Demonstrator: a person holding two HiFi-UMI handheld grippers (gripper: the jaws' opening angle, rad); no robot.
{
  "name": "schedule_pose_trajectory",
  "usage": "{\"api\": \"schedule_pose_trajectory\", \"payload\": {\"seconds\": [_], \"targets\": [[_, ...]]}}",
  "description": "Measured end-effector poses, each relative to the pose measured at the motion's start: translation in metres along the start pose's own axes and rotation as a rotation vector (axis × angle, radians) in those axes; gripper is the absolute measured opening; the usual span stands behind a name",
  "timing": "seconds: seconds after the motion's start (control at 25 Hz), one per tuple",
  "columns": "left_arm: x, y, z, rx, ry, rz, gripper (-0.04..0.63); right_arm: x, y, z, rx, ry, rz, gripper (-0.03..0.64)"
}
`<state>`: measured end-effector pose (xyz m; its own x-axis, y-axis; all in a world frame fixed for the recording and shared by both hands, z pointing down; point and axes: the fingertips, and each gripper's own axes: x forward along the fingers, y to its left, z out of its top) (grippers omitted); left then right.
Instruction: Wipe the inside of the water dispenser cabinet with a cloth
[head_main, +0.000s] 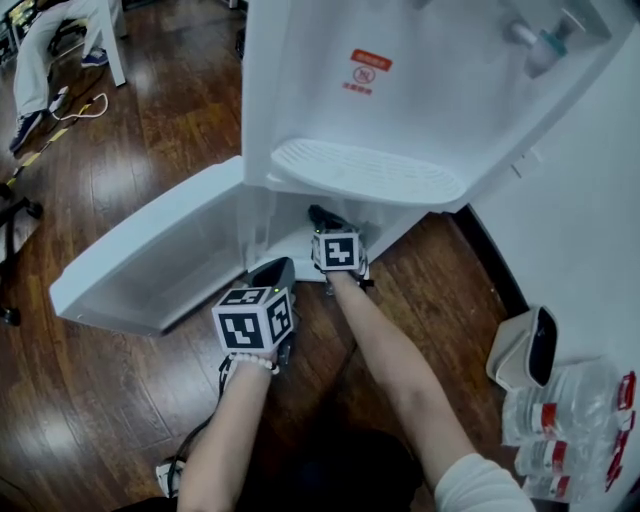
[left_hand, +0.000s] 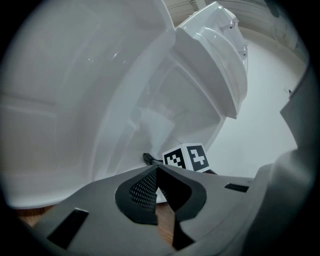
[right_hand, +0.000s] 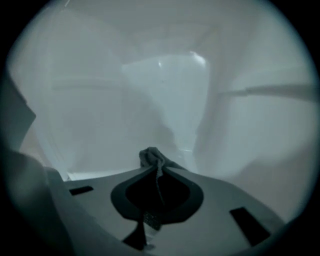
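Pinching dark grey bunched cloth (right_hand: 150, 155), right tongs (right_hand: 157, 169) clamped; left tongs (left_hand: 157, 168) together, empty

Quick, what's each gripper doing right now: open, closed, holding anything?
Left gripper: closed, nothing in it.
Right gripper: closed on the cloth.

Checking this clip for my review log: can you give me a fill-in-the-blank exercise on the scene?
The right gripper is shut on a dark ____.
The door of the water dispenser stands ____.
The gripper inside the cabinet is the ____ one.
Missing words: cloth; open; right.
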<state>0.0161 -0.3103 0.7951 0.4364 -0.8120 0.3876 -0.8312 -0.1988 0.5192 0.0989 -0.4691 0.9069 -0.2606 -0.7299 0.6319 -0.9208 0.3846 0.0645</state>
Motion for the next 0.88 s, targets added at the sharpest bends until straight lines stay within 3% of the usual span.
{"api": "schedule_pose_trajectory", "payload": {"seconds": [0.2, 0.32, 0.44, 0.68, 0.88], "targets": [[0.0, 0.002, -0.001, 0.011, 0.0, -0.009, -0.003, 0.015, -0.028, 0.017, 0.071, 0.016, -0.125, 0.023], [0.0, 0.01, -0.004, -0.004, 0.001, -0.002, -0.005, 0.024, -0.039, 0.033, 0.108, -0.007, -0.145, 0.023], [0.0, 0.016, -0.004, -0.015, 0.001, 0.004, -0.003, 0.026, -0.042, 0.041, 0.08, -0.012, -0.146, 0.023], [0.001, 0.016, -0.001, -0.026, -0.011, 0.001, -0.003, 0.027, -0.011, 0.038, -0.044, -0.01, 0.016, 0.021], [-0.003, 0.015, -0.004, -0.027, -0.009, 0.0, -0.003, 0.035, 0.048, 0.045, -0.055, 0.048, 0.21, 0.021]]}}
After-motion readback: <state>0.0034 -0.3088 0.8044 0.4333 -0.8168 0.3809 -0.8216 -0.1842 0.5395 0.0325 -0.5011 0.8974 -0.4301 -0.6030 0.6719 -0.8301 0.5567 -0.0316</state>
